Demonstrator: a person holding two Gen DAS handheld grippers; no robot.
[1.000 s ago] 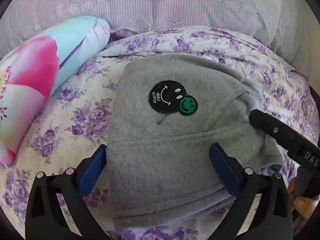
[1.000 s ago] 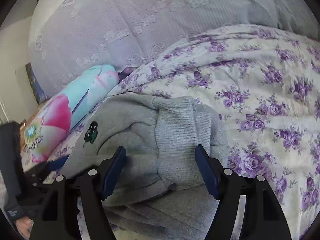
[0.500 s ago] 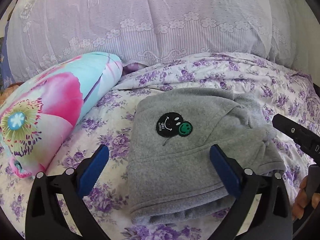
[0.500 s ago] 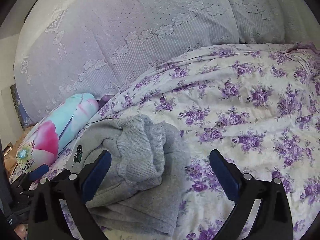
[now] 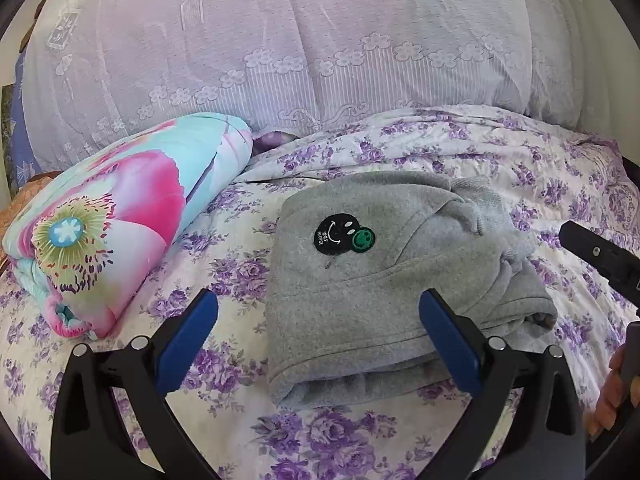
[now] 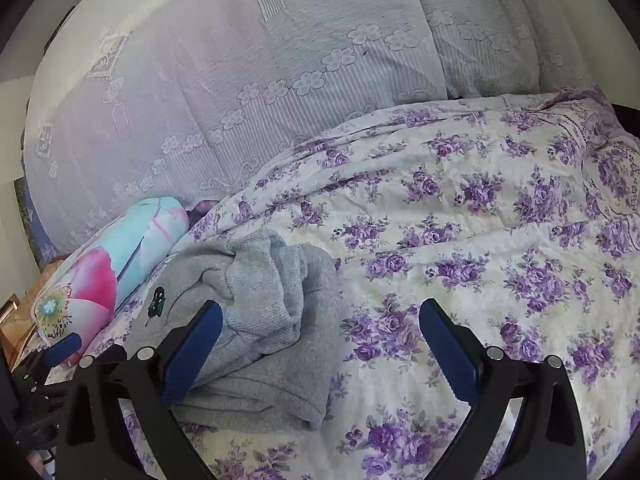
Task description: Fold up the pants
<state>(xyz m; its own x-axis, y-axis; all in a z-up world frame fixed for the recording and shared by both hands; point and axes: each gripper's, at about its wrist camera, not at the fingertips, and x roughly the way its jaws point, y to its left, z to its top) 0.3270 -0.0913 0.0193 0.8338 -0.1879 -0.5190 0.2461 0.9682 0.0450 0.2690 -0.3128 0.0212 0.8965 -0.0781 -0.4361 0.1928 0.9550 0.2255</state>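
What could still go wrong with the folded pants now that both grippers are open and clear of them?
The ribbed cuff end sits bunched on top of the gray pants, so it might slump and loosen the fold. The bundle's layers look uneven on the soft floral bedspread; any nudge from the left gripper or right gripper could spread them.

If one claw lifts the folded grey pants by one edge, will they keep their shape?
Probably not. The grey pants look like soft fleece in loose layers, so they would likely droop and unfold. The ribbed waistband sits bunched on top and may slide off.
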